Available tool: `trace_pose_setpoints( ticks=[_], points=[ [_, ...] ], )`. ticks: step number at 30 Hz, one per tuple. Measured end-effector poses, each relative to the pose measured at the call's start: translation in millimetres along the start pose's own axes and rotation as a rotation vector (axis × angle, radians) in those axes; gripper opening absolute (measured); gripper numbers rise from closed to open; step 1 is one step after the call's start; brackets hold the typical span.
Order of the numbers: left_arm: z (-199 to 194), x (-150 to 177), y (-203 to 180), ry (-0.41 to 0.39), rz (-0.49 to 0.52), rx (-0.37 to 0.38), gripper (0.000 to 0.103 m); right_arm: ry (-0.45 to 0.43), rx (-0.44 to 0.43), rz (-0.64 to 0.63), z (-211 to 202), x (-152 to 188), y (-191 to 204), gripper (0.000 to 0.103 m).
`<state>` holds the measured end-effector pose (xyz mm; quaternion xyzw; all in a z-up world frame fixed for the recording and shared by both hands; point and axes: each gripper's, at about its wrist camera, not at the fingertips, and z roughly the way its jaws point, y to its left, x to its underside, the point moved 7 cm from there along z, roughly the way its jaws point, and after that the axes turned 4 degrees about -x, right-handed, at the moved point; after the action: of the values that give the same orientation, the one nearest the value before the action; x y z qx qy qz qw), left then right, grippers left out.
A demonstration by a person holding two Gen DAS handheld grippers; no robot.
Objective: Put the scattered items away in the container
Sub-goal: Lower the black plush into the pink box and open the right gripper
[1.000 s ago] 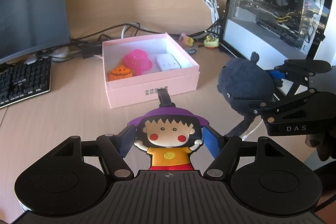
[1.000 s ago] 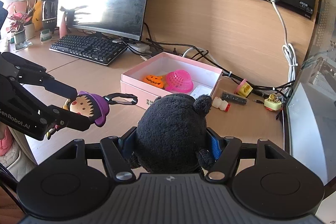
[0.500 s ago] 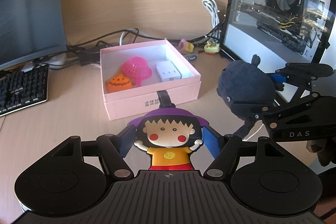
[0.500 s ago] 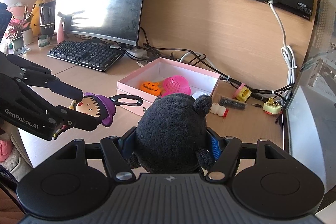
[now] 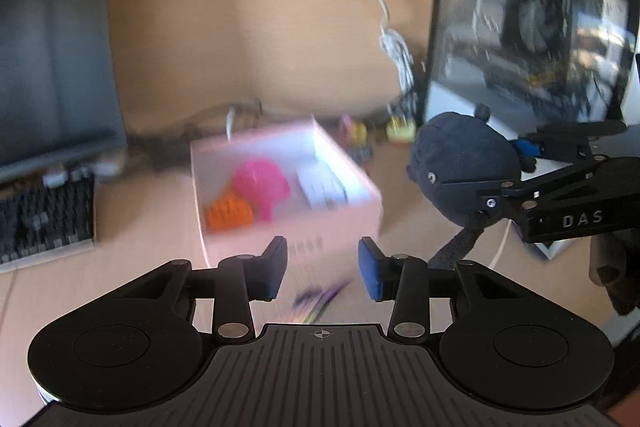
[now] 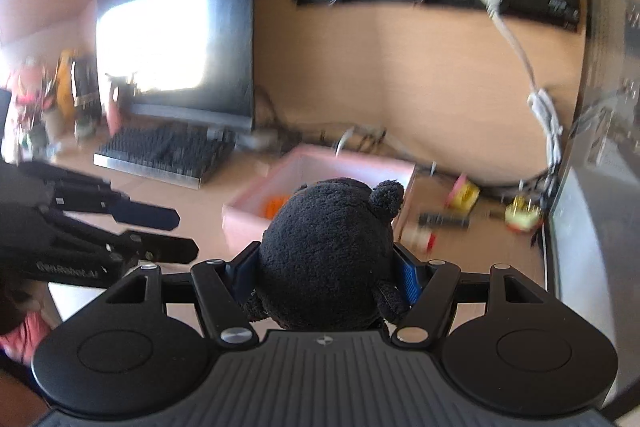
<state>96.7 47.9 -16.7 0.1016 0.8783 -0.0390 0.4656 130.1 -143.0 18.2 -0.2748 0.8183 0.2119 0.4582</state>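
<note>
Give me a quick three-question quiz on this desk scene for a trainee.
1. True or false: the right gripper holds the black plush toy between its fingers.
2. Which of these lies inside the pink box? A) the orange pumpkin toy B) a keyboard C) a monitor
3. What colour is the small basket in the box?
Key: 1 true; 2 A; 3 pink.
</note>
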Motion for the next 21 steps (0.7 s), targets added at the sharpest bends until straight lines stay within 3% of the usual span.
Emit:
trace_pose_setpoints(
  ticks=[7, 9, 12, 18, 21],
  points=[
    [31, -66, 35, -0.108, 0.000, -0.050, 0.047, -0.142, 0.000, 0.059, 38, -73, -29, 0.067],
    [37, -70, 51, -0.097, -0.007, -0.079, 0.060, -0.149, -0.013, 0.069, 56, -83, -35, 0.067],
    [43, -50, 66, -0.026, -0.035, -0.064, 0.077, -0.118, -0.025, 0.071, 90, -87, -38, 0.067],
    [57, 32, 56, 0.209, -0.096, -0.012, 0.090, -0.018, -0.045, 0.072, 144, -71, -38, 0.073],
    [59, 62, 48, 0.295, -0.125, -0.007, 0.094, -0.006, -0.050, 0.099, 144, -64, -37, 0.078]
  ],
)
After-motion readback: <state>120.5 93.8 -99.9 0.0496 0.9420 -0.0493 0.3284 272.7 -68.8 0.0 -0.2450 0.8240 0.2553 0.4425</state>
